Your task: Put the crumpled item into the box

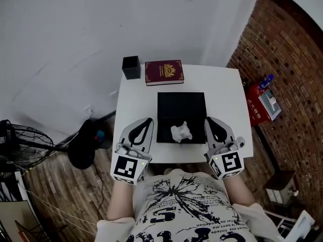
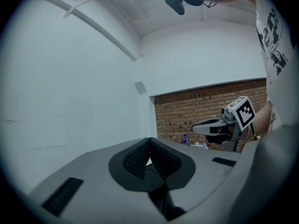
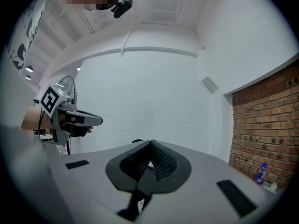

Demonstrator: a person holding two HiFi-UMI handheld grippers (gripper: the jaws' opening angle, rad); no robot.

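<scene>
A crumpled white paper (image 1: 181,132) lies inside the open black box (image 1: 181,103) on the small white table (image 1: 222,82), near the box's front edge. My left gripper (image 1: 147,120) rests at the table's front left, just left of the box, jaws shut and empty. My right gripper (image 1: 208,119) sits at the box's right side, also shut with nothing in it. In the left gripper view the jaws (image 2: 149,149) meet at their tips and the right gripper (image 2: 219,126) shows across. The right gripper view shows its closed jaws (image 3: 151,152) and the left gripper (image 3: 70,118).
A dark red book (image 1: 163,72) and a small black cube-shaped holder (image 1: 131,67) stand at the table's far edge. A black fan (image 1: 20,140) stands on the wooden floor to the left. A brick wall (image 1: 287,69) runs along the right, with a red item and bottle (image 1: 262,97) below it.
</scene>
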